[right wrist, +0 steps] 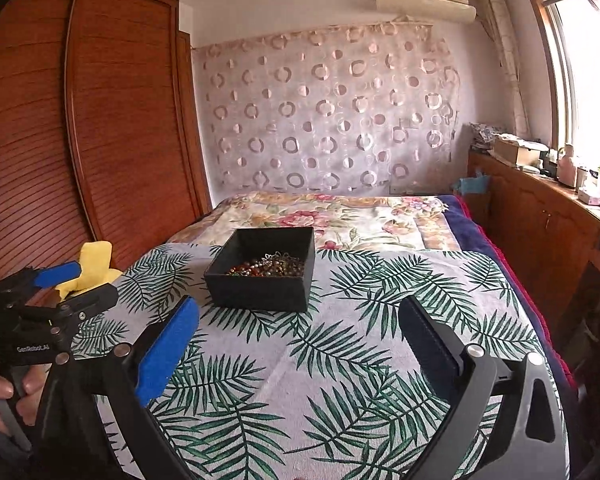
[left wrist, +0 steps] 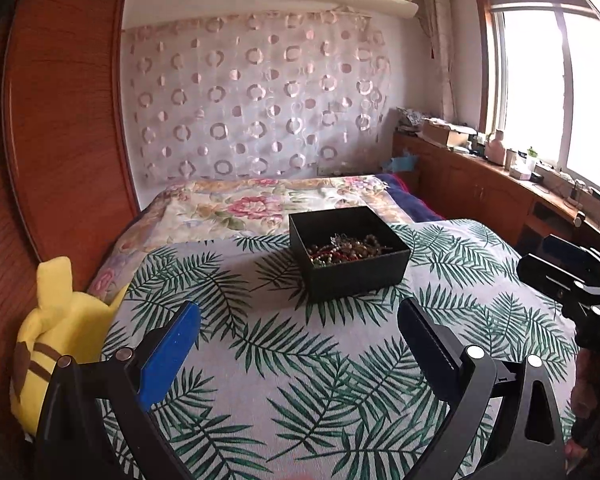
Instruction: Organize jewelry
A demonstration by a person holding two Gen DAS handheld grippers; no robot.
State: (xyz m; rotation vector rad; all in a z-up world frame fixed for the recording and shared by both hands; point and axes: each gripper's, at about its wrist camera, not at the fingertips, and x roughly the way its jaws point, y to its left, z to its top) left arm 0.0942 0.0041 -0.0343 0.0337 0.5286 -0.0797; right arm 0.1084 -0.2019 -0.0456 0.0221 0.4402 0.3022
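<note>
Sitting ahead of both wide-spread, empty claws, left (left wrist: 298,320) and right (right wrist: 298,316): black jewelry box (left wrist: 348,252).

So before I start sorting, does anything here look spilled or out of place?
Nothing is spilled. The jewelry lies in a tangled heap at one end of the open black box, which sits flat on the leaf-print cover. Both grippers hang open, short of it.

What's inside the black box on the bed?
The black box holds a tangled pile of beaded jewelry: red, brown and greenish beads plus some silvery pieces. Anything underneath that pile is covered, and the near wall hides part of the bottom.
</note>
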